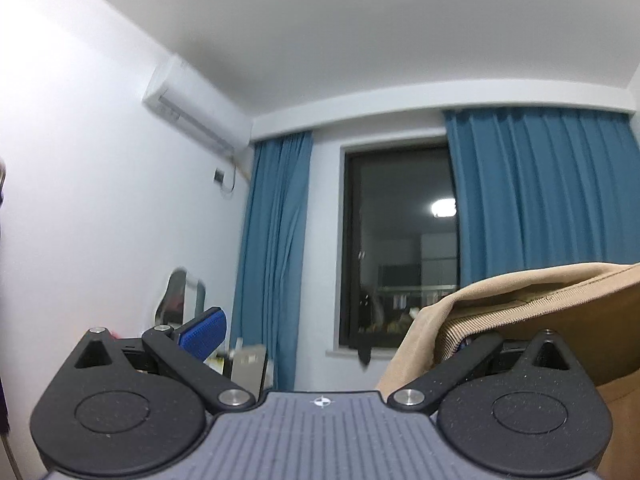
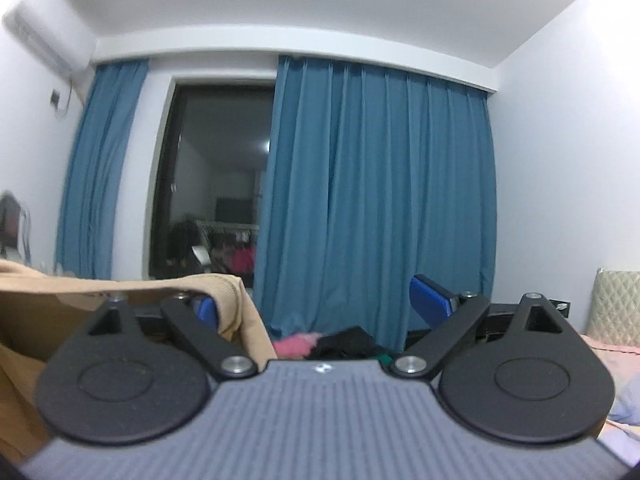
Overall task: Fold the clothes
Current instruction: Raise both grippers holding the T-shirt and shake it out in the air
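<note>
A tan garment [image 1: 520, 312] with a ribbed hem hangs draped over the right finger of my left gripper [image 1: 332, 336]. The left blue finger pad [image 1: 202, 334] is bare and the jaws stand wide apart. In the right wrist view the same tan garment [image 2: 100, 300] hangs over the left finger of my right gripper [image 2: 320, 304]. Its right blue pad [image 2: 430, 300] is bare and the jaws are wide apart. Both grippers are raised and point at the window wall.
Blue curtains [image 2: 376, 200] flank a dark window [image 1: 400, 248]. An air conditioner [image 1: 188, 104] hangs on the left wall above a mirror [image 1: 176, 296]. Pink and black clothes [image 2: 336, 344] lie in a pile below. A bed with a quilted headboard [image 2: 616, 300] is at right.
</note>
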Tool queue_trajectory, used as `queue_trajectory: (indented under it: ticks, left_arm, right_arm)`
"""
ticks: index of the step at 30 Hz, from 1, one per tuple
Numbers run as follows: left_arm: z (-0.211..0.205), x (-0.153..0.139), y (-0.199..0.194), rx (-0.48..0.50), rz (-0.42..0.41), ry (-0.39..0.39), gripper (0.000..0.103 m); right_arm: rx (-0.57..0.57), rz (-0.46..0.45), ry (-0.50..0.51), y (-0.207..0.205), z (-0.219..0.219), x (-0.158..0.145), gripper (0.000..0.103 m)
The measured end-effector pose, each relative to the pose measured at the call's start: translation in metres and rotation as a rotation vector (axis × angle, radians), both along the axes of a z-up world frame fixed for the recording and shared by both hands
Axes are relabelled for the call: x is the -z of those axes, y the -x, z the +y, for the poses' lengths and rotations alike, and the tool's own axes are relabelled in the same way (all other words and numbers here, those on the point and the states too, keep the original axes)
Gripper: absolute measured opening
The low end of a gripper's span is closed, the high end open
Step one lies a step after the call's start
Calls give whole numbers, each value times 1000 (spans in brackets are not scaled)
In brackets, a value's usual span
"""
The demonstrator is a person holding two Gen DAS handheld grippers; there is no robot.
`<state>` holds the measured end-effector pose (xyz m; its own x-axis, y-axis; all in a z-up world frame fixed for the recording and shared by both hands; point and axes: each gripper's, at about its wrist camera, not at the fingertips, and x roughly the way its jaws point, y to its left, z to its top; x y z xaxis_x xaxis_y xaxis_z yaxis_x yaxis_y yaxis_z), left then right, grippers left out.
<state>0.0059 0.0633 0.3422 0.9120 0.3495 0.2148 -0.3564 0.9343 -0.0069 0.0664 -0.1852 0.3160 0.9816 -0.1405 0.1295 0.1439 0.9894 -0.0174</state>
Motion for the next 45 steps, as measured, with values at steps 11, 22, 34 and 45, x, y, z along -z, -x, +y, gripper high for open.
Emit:
queue_trajectory:
  ticks: [11,22,34,45]
  left_arm:
    - [-4,-123,62,67,-67,-42,103]
    - [20,-39,-92,103,190,105,103]
    - [13,233,-415,101,489,182,103]
    - [24,438,-589,188,938,117,101]
  right_arm:
    - [-79,-72,-27,53,-11,-100,94]
    - [-44,99,-16,-76,12,-30,94]
    - [37,229,-85,-354,8,218,94]
    - [-92,816,-30,-531,9,402,94]
